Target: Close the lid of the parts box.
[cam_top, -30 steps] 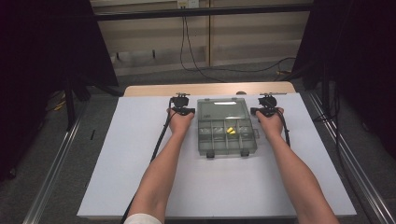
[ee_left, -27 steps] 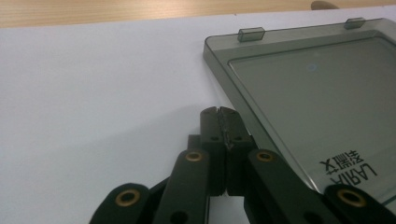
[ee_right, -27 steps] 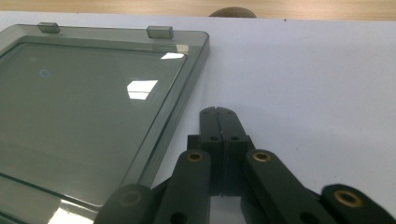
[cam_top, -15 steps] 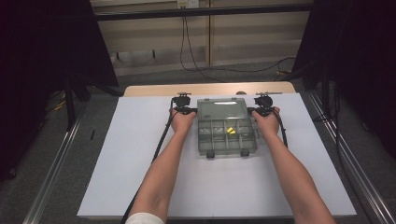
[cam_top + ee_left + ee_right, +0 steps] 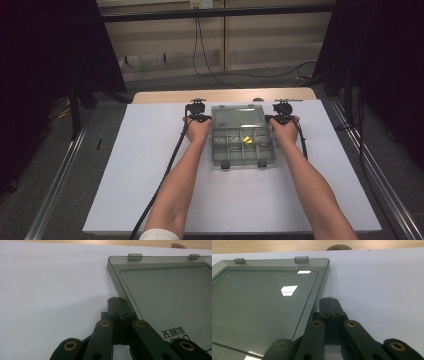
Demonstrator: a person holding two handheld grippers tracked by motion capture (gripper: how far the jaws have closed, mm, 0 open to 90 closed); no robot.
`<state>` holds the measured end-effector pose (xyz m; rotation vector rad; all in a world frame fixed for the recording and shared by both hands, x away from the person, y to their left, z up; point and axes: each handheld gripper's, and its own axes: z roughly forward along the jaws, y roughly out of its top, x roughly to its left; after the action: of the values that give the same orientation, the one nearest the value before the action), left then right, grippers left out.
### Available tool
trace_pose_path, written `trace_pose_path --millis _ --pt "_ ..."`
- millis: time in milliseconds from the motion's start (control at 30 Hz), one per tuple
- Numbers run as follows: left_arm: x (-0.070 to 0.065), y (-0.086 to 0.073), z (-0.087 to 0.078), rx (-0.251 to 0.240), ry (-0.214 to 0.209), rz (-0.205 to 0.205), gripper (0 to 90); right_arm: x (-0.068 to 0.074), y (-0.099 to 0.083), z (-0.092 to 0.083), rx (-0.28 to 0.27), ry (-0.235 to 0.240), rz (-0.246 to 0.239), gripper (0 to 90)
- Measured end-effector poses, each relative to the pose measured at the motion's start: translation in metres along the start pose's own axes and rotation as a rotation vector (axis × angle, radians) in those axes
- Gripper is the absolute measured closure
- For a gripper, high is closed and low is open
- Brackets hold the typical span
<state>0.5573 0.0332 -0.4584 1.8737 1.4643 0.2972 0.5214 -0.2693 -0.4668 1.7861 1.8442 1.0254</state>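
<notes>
- A smoky transparent plastic organiser box (image 5: 243, 135) lies near the far middle of a white sheet covering the counter (image 5: 125, 175); bare wood shows along the far edge.
- The lid (image 5: 238, 116) lies open and flat on the sheet, hinged away from the person. Its two latch tabs (image 5: 135, 257) sit along its far edge.
- The divided tray nearer the person holds small yellow pieces (image 5: 247, 140) in one middle compartment; the other compartments are too small to read.
- The left gripper (image 5: 196, 118) rests just beside the lid's left edge, fingers (image 5: 113, 305) pressed fully together, holding nothing.
- The right gripper (image 5: 282, 118) rests just beside the lid's right edge, fingers (image 5: 325, 303) likewise fully together and empty.
- Judging progress: the box appears already opened, with the lid laid back. Whatever follows, such as handling the yellow pieces or swinging the lid shut, seems not yet begun, since both grippers sit level with the lid, one at each side.
</notes>
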Motion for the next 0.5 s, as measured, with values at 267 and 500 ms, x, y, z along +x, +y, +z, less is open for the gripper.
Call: trace_pose_path --millis 267,500 --pt "0.002 0.002 -0.005 -0.010 -0.034 -0.044 90.0 -0.002 -0.001 -0.002 -0.017 0.027 0.058 90.0" --pt "0.003 0.006 -0.013 -0.047 -0.073 -0.043 90.0 -0.004 0.004 -0.010 -0.057 0.062 0.081 90.0"
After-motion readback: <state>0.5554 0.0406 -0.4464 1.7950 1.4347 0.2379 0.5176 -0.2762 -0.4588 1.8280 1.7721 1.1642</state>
